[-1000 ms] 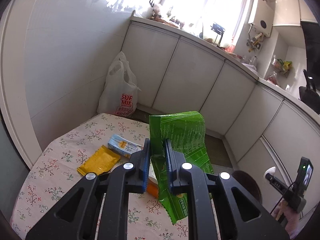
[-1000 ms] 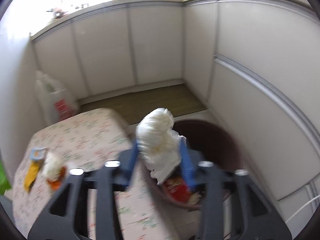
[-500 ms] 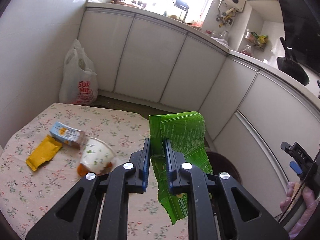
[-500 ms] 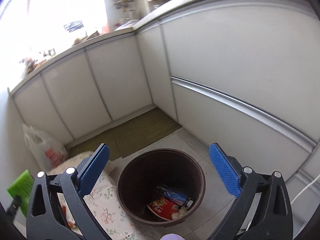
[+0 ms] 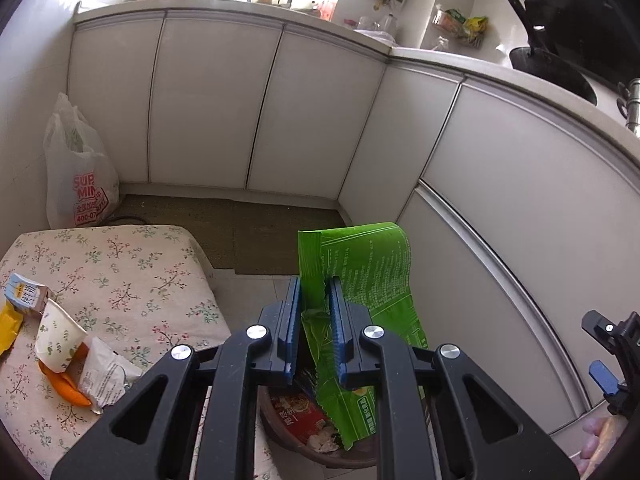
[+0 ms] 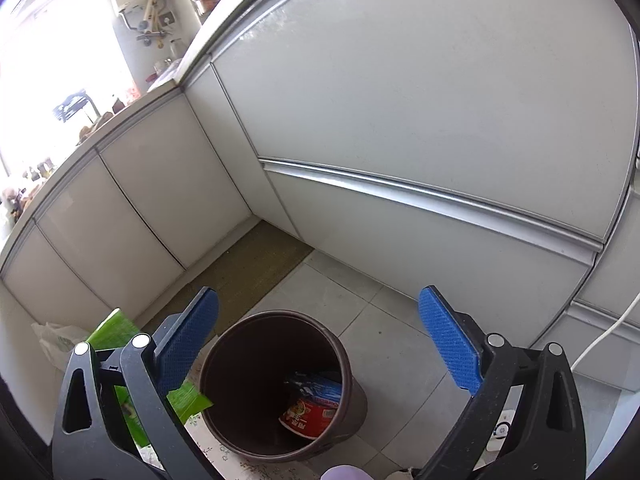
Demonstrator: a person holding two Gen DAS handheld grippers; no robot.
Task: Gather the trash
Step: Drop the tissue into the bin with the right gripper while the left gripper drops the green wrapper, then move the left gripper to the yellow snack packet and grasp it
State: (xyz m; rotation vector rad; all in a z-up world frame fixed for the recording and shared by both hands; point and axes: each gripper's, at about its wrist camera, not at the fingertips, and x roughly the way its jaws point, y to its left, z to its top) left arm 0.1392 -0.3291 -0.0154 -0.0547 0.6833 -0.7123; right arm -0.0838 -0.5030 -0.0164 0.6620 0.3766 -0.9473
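My left gripper is shut on a green snack wrapper, which hangs over the brown round bin on the floor. From the right wrist view, the bin stands just below and ahead, with a red noodle cup and a blue pack inside. My right gripper is wide open above it with nothing between its blue pads. The green wrapper shows at the left there.
The floral-cloth table sits left of the bin, with a paper cup, an orange wrapper, a white wrapper, a small carton and a yellow packet. A white plastic bag leans in the corner. White cabinets ring the floor.
My left gripper swung right with the green wrapper, from over the table to over the bin. My right gripper opened wide and the white crumpled wad is gone from its jaws.
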